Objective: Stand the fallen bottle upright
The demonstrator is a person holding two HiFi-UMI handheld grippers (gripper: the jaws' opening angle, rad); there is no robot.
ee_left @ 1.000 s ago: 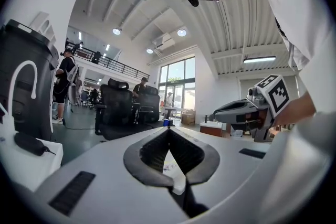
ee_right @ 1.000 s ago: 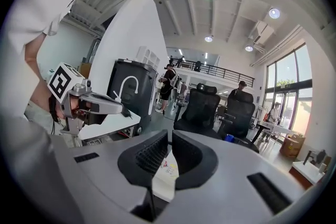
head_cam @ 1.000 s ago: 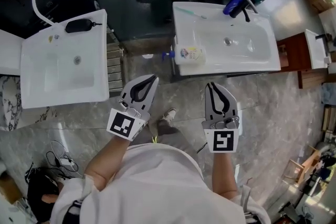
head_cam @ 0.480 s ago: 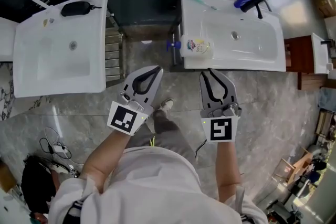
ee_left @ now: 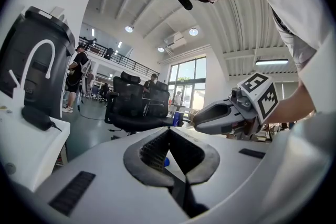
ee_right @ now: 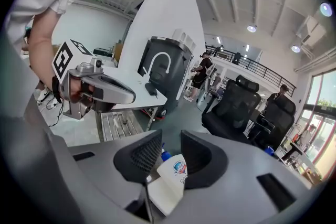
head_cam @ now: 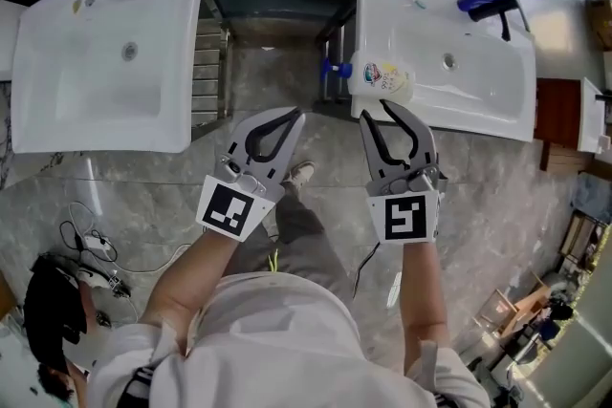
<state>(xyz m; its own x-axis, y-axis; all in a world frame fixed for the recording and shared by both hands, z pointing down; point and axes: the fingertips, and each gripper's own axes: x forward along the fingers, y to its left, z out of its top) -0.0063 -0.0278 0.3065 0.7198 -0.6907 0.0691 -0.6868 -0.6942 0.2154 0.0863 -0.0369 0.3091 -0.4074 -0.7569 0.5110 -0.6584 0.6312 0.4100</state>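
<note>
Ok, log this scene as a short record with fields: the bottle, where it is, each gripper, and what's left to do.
bottle: white soap bottle with a blue pump, lying on its side
place: left rim of the right-hand sink, pump poking past the edge
left gripper: jaws together, empty, over the floor between the sinks
right gripper: jaws have just been opening and are now apart; the bottle shows in the gap, pads not pressing on it
status: bottle not yet upright
</note>
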